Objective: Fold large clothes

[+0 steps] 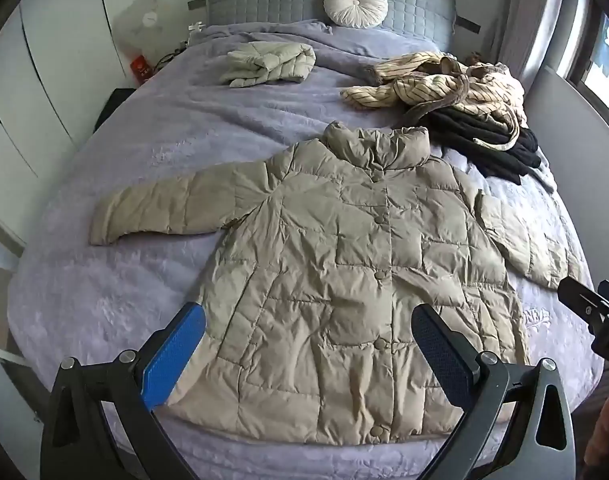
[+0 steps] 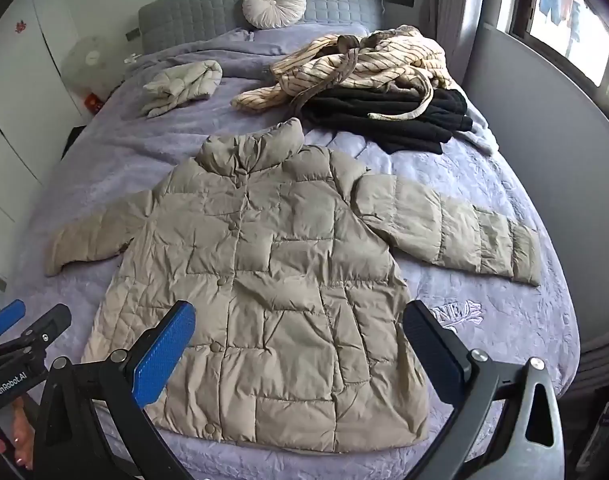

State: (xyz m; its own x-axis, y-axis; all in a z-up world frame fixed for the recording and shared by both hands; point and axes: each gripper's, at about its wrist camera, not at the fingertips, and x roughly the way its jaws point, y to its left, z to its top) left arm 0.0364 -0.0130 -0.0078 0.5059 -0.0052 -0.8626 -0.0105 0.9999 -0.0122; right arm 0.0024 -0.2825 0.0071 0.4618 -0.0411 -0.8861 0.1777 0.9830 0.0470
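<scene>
A beige quilted puffer jacket (image 1: pixel 344 264) lies flat, front up and buttoned, on the lavender bed, sleeves spread to both sides. It also shows in the right wrist view (image 2: pixel 272 272). My left gripper (image 1: pixel 308 344) is open and empty, hovering above the jacket's lower hem. My right gripper (image 2: pixel 300 344) is open and empty, above the jacket's lower right part. The right gripper's body shows at the right edge of the left wrist view (image 1: pixel 592 312). The left gripper shows at the left edge of the right wrist view (image 2: pixel 24 332).
A folded cream puffer (image 1: pixel 270 63) lies near the head of the bed. A heap of striped cream and black clothes (image 1: pixel 464 96) lies at the far right. A round white cushion (image 1: pixel 355 3) leans on the grey headboard. White wardrobes stand left, a window right.
</scene>
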